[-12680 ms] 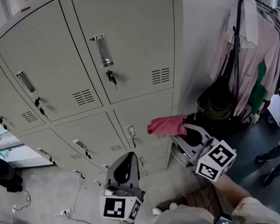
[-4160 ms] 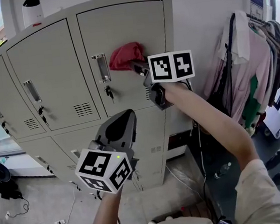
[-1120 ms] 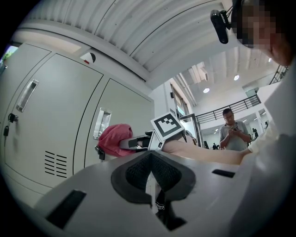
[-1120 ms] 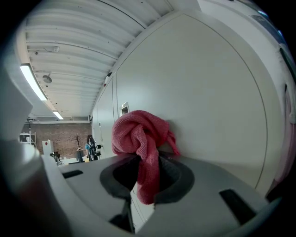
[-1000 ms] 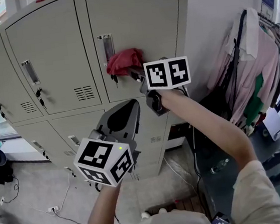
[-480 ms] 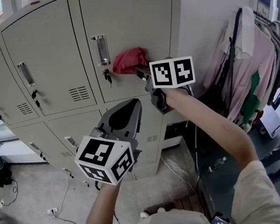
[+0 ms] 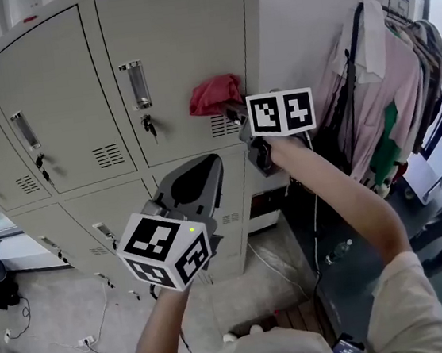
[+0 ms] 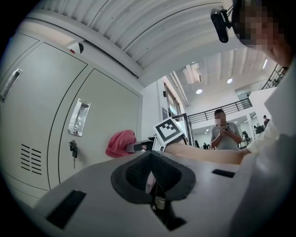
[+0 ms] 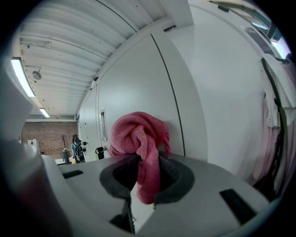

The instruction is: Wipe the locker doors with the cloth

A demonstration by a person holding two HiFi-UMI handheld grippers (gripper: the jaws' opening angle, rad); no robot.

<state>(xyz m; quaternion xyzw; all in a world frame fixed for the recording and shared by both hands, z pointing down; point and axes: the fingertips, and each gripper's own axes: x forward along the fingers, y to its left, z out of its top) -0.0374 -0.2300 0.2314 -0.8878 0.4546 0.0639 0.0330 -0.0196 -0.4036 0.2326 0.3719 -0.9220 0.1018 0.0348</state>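
Lockers (image 7: 61,111): a grey bank in two rows is seen from above in the head view, standing on the floor against the wall.
Wall (image 7: 305,17): a plain white face is met by the bank's right side.
Floor (image 7: 54,312): grey concrete is crossed by thin cables at the lower left.
Clothes (image 7: 378,88): pink, white and green garments are hung on a rack right of the lockers, well apart from the doors.
Door (image 7: 179,33): the upper right door is shut, and the cloth is pressed against its lower right part.
Left tongs (image 7: 197,175): they are held low in front of the lower lockers, apart from every door. In the left gripper view the tongs (image 8: 152,178) are seen drawn narrow, with nothing gripped between them.
Right tongs (image 7: 233,114): they are raised on an outstretched arm to the upper right door. In the right gripper view the tongs (image 9: 145,173) are seen clamped on the cloth.
Cloth (image 7: 215,95): a bunched red-pink cloth (image 9: 138,139) is gripped by a hanging fold, with its bulk laid against the door near the door's right edge. It is also seen from the left gripper view (image 8: 120,142).
Vent (image 7: 223,125): its slots are cut just below the cloth.
Handle (image 7: 137,84): a recessed metal pull is set left of the cloth.
Key (image 7: 149,126): it is hung in the lock under the handle.
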